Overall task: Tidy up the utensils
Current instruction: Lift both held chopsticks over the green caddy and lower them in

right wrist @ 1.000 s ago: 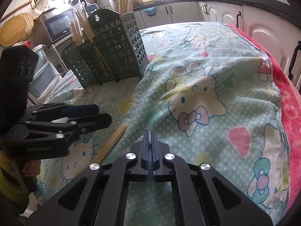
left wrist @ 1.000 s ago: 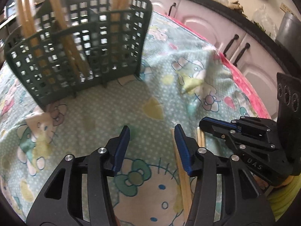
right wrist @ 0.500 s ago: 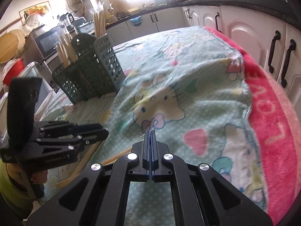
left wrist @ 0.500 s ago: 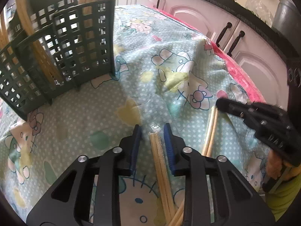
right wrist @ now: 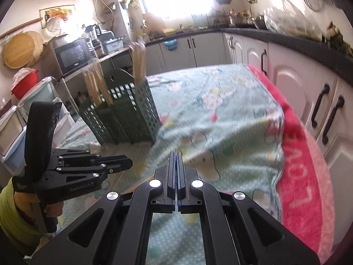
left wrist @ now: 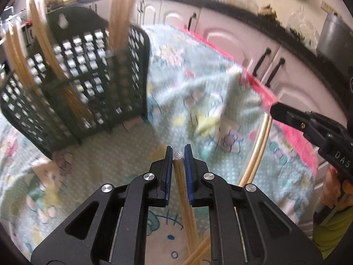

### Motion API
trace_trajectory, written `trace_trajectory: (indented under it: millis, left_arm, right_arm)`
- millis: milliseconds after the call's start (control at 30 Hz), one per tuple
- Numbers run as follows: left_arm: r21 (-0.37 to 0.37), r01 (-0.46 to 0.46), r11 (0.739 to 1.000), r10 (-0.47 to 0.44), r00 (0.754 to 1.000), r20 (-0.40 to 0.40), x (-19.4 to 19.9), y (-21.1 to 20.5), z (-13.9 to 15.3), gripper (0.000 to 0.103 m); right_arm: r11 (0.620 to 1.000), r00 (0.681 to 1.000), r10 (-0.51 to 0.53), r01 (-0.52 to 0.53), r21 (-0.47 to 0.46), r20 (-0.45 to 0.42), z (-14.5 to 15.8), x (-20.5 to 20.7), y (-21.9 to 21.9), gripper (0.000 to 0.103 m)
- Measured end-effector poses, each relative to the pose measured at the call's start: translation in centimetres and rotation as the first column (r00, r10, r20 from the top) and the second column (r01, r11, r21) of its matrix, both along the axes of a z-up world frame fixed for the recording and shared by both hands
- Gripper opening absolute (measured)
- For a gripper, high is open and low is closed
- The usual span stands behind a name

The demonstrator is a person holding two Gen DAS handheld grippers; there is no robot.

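Left gripper (left wrist: pixel 178 152): jaws just closed, clamped on a wrapped chopstick pair (left wrist: pixel 184 190) (clear wrap at its tip).
Right gripper (right wrist: pixel 177 154): pressed together, gripping another chopstick pair (left wrist: pixel 257 150), which slants down from its tip.
Cloth (left wrist: pixel 123 154): cartoon-print, beneath both.
Green basket (left wrist: pixel 77 88): farther back on the cloth, upright chopsticks (left wrist: pixel 123 11) inside.

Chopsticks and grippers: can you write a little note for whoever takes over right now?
Left gripper: jaws have just been closing, now shut on a wrapped chopstick pair.
Right gripper: shut on a thin bare pair, which hangs below it.
Green basket stands upright on the cloth, several chopsticks already in it.
Done: both pairs picked up.
Left: drop both pairs into the basket.
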State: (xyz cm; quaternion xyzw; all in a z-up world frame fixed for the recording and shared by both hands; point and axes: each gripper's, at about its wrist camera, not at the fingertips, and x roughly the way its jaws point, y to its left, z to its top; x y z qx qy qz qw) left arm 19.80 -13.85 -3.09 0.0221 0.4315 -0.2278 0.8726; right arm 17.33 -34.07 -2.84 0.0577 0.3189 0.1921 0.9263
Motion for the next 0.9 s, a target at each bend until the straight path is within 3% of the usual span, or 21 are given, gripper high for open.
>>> trace_trajectory:
  millis: [300, 633, 900]
  left_arm:
    - [-0.07, -0.075, 0.995, 0.084, 0.987, 0.137, -0.9, 3.8, 5.6, 0.007]
    - [-0.14, -0.177, 0.974, 0.208, 0.946, 0.248, -1.0, 8.6, 10.6, 0.007]
    - [-0.189, -0.214, 0.958, 0.264, 0.915, 0.304, -0.8, 10.4, 13.8, 0.007]
  right_arm:
    - [0.998, 0.987, 0.053, -0.055, 0.012, 0.152, 5.4, -0.8, 2.2, 0.001]
    - [0.991, 0.943, 0.122, -0.132, 0.012, 0.311, 12.0, -1.5, 5.2, 0.001]
    - [0.99, 0.922, 0.126, -0.138, 0.007, 0.366, 14.7, -1.0, 6.1, 0.001]
